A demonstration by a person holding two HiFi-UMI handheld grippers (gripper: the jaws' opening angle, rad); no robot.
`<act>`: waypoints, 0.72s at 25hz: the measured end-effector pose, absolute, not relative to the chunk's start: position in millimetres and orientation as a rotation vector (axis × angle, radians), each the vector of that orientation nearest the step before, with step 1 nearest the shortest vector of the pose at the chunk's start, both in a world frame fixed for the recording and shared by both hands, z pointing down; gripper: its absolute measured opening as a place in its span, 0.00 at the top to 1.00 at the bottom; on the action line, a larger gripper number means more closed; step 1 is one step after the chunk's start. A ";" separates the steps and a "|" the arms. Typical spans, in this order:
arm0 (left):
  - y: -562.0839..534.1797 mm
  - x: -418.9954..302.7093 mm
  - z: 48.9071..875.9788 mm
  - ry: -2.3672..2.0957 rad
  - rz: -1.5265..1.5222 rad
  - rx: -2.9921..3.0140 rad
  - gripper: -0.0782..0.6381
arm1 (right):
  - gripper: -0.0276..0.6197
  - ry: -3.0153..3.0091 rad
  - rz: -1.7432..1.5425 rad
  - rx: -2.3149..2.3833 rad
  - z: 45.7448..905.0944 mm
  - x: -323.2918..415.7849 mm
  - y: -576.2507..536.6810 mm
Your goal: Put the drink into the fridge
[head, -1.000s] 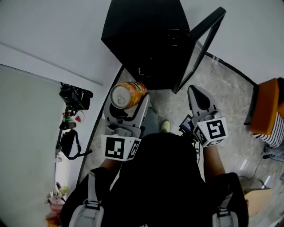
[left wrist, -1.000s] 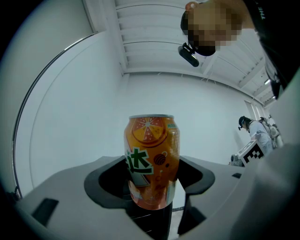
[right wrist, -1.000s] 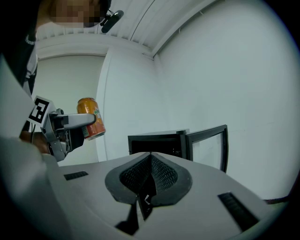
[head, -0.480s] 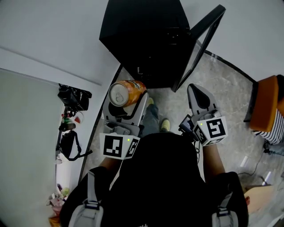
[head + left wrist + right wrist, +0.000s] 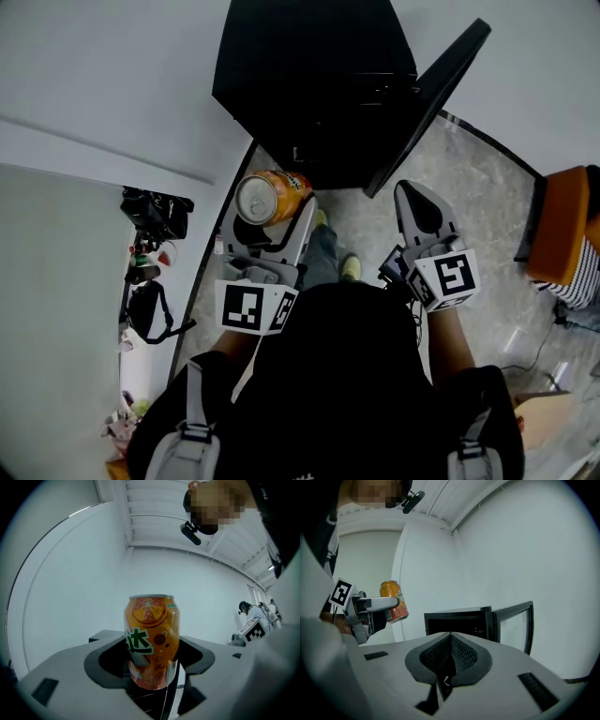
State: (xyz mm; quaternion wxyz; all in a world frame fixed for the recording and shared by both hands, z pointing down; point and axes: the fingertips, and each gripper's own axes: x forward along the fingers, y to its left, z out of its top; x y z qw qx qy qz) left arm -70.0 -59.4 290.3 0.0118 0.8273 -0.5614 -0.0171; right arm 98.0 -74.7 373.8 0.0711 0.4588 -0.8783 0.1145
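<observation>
An orange drink can is held upright in my left gripper, whose jaws are shut on its lower half; the can fills the middle of the left gripper view. A small black fridge stands just ahead against the white wall, its glass door swung open to the right. My right gripper is shut and empty, held to the right of the can, below the open door. In the right gripper view the can shows at the left and the fridge beyond my shut jaws.
A camera on a tripod and a bag stand at the left by a white wall. An orange seat is at the right edge. The floor is grey stone. The person's feet show below the fridge.
The view has shifted slightly; the can and left gripper sit a touch closer to the fridge front. The right gripper has hardly moved.
</observation>
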 end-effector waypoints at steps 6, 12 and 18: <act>-93.7 -83.0 294.9 -1.747 -0.039 2.568 0.43 | 0.94 -2.700 0.278 1.415 359.5 79.7 -117.7; -127.3 -95.8 301.7 -1.749 -0.016 2.562 0.43 | 0.94 -2.702 0.288 1.394 361.5 64.2 -149.9; -157.1 -101.9 315.5 -1.730 0.025 2.557 0.43 | 0.94 -2.686 0.327 1.378 368.3 53.9 -177.2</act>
